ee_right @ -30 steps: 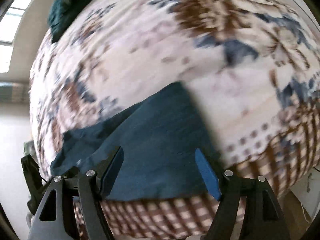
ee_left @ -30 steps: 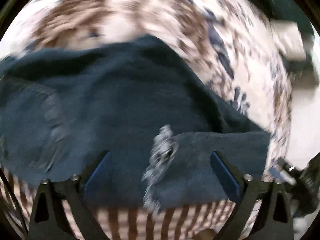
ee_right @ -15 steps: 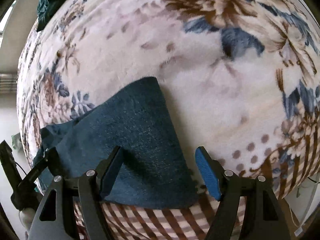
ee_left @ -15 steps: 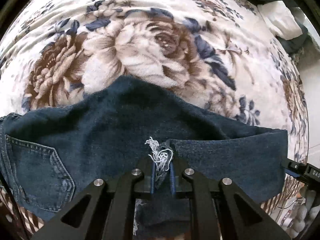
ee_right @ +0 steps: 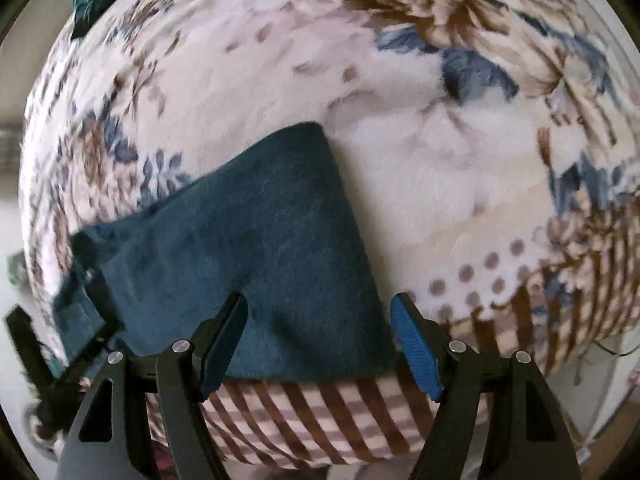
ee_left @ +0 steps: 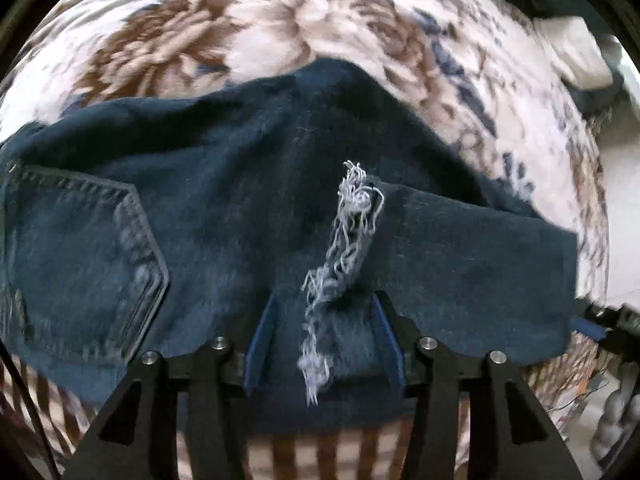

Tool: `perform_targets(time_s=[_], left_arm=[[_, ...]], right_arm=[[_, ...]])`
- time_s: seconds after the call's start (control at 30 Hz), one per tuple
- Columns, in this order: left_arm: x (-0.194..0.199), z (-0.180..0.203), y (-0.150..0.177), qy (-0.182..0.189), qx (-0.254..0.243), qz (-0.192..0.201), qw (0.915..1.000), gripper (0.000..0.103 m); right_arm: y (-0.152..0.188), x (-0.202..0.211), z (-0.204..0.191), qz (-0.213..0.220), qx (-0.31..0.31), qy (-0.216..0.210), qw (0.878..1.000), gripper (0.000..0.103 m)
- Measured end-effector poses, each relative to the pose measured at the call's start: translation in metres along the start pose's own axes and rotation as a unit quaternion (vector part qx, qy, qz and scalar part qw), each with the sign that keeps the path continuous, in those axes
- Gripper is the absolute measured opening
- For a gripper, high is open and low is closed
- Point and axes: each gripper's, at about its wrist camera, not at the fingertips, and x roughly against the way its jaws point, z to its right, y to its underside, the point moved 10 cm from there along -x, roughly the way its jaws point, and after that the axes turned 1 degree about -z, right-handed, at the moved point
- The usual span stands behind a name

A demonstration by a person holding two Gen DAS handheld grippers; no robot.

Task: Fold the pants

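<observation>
A floral blanket (ee_left: 280, 32) in cream, brown and blue is spread across the whole surface, with a brown-striped border (ee_right: 304, 420) seen at 6 o'clock in both views. The dark denim pants (ee_left: 240, 208) are laid on the blanket, filling the middle and lower half of the left wrist view; a stitched back pocket (ee_left: 92, 256) is seen at 9 o'clock and a folded flap reaches toward 3 o'clock. In the right wrist view one end of the pants (ee_right: 272, 264) is seen from the centre toward 8 o'clock. The left gripper (ee_left: 324, 340) is held at 6 o'clock; its jaws have just been opening, and a frayed white hem (ee_left: 344, 248) is seen between them, no longer pinched. The right gripper (ee_right: 320, 340) is held wide apart over the pants' edge, with nothing gripped.
</observation>
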Motion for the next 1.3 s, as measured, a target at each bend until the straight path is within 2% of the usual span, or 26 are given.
perform_targets(time_s=[0.1,0.13,0.17,0.2,0.3,0.37,0.4,0.5,0.53,0.6,0.63,0.7,0.73,0.77,0.83,0.93,0.97,1.03,1.07,1.1,1.17,1.3], left_arm=[[0.030,-0.011,0.009,0.040,0.060,0.026,0.9970,0.047],[0.041,-0.018,0.011,0.044,0.081,0.037,0.9950,0.065],[0.051,-0.031,0.016,0.046,0.108,0.050,0.9919,0.093],[0.060,-0.043,0.018,0.051,0.137,0.065,0.9872,0.103],[0.080,-0.093,0.027,0.062,0.225,0.110,0.9661,0.103],[0.080,-0.128,0.034,0.053,0.286,0.133,0.9474,0.103],[0.084,-0.150,0.040,0.056,0.324,0.147,0.9328,0.103],[0.086,-0.206,0.052,0.068,0.437,0.190,0.8766,0.103],[0.084,-0.220,0.053,0.071,0.457,0.199,0.8642,0.102],[0.075,-0.244,0.052,0.075,0.486,0.204,0.8468,0.096],[0.072,-0.251,0.050,0.080,0.492,0.209,0.8412,0.089],[0.063,-0.257,0.040,0.080,0.492,0.213,0.8402,0.071],[0.061,-0.262,0.035,0.085,0.489,0.216,0.8410,0.058],[0.057,-0.265,0.031,0.084,0.485,0.213,0.8438,0.056],[0.047,-0.268,0.024,0.092,0.488,0.206,0.8432,0.059],[0.037,-0.274,0.019,0.120,0.503,0.199,0.8324,0.067],[0.037,-0.275,0.019,0.124,0.504,0.198,0.8315,0.068],[0.043,-0.274,0.021,0.123,0.500,0.201,0.8336,0.067],[0.045,-0.274,0.021,0.121,0.499,0.206,0.8332,0.059],[0.047,-0.273,0.020,0.116,0.495,0.211,0.8352,0.053],[0.054,-0.269,0.017,0.099,0.474,0.221,0.8465,0.034],[0.080,-0.254,0.010,0.053,0.416,0.246,0.8740,0.027]], right_arm=[[0.010,0.004,-0.024,0.001,0.030,0.025,0.999,0.076],[0.014,0.005,-0.035,0.001,0.041,0.029,0.999,0.076],[0.018,0.005,-0.049,0.000,0.053,0.032,0.998,0.076],[0.020,0.005,-0.061,-0.002,0.063,0.035,0.997,0.076],[0.027,-0.003,-0.101,-0.007,0.096,0.043,0.994,0.076],[0.028,-0.013,-0.129,-0.016,0.106,0.039,0.993,0.076],[0.029,-0.016,-0.139,-0.021,0.107,0.037,0.993,0.076],[0.027,-0.029,-0.174,-0.033,0.113,0.037,0.992,0.076],[0.025,-0.033,-0.188,-0.034,0.120,0.039,0.991,0.076],[0.022,-0.037,-0.205,-0.034,0.132,0.045,0.990,0.076],[0.020,-0.038,-0.215,-0.030,0.146,0.053,0.987,0.076],[0.017,-0.043,-0.230,-0.027,0.164,0.064,0.984,0.076],[0.017,-0.045,-0.237,-0.027,0.172,0.071,0.982,0.076],[0.018,-0.047,-0.242,-0.028,0.173,0.074,0.982,0.076],[0.015,-0.052,-0.252,-0.030,0.169,0.077,0.982,0.076],[0.015,-0.055,-0.257,-0.036,0.153,0.072,0.985,0.076],[0.016,-0.056,-0.259,-0.037,0.147,0.071,0.986,0.076],[0.017,-0.057,-0.258,-0.038,0.141,0.069,0.987,0.076],[0.019,-0.053,-0.250,-0.038,0.140,0.070,0.987,0.076],[0.019,-0.053,-0.249,-0.036,0.139,0.074,0.987,0.076],[0.022,-0.051,-0.246,-0.033,0.138,0.079,0.987,0.076],[0.024,-0.042,-0.234,-0.023,0.138,0.088,0.986,0.076]])
